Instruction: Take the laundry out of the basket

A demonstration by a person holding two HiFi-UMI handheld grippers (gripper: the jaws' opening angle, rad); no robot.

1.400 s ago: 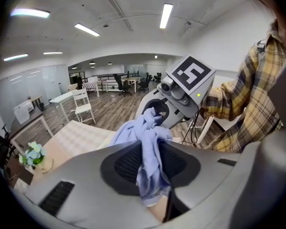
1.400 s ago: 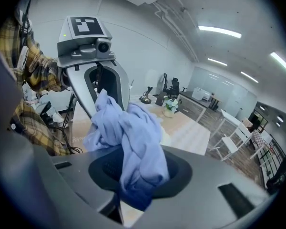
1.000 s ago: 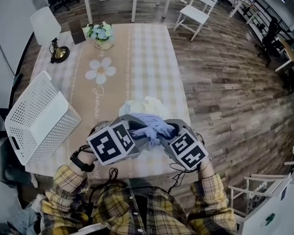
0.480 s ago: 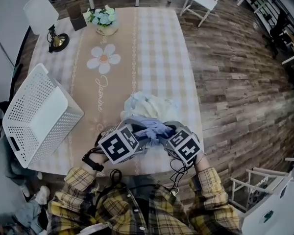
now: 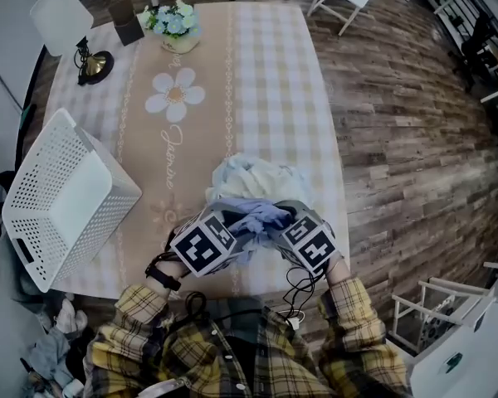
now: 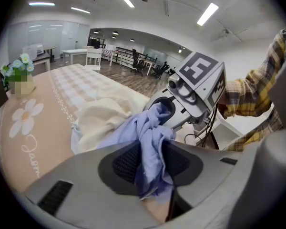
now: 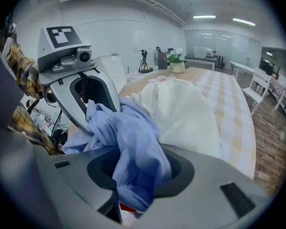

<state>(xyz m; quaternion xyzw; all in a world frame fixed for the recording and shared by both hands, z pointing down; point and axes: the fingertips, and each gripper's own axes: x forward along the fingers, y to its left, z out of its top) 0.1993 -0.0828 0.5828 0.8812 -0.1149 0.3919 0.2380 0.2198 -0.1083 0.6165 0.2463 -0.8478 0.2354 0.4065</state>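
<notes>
1. The blue cloth (image 5: 257, 215) is out of the basket (image 5: 33, 189). It hangs between the two grippers, low over the near edge of the counter (image 5: 266, 81), in front of the person.
2. The left hand-held gripper (image 5: 232, 227) grasps one end of the cloth. In its own view the fabric is pinched between the two dark pads and comes out below them. Its jaws have just been opening a little, but the cloth is between them and the pads press on it.
3. The right hand-held gripper (image 5: 279, 225) grasps the other end in the same way. A thick fold fills the gap between its pads.
4. The relation that matters is the long axis of the cloth. It runs from left to right across the person, from one gripper to the other, and the grippers face each other, close together. Neither is nearer, because each one has its own end.
5. The cream pile (image 5: 253, 177) lies on the counter just beyond the cloth, away from the person. The cloth reaches its near edge, but whether it rests on it cannot be told.
6. The basket lies on its side at the left edge of the counter, well apart from the left gripper. No laundry shows in it.
7. The next move is probably to lay the cloth on or beside the pile. For this both grippers should let go together; if only one releases, the cloth would likely swing towards the other.
</notes>
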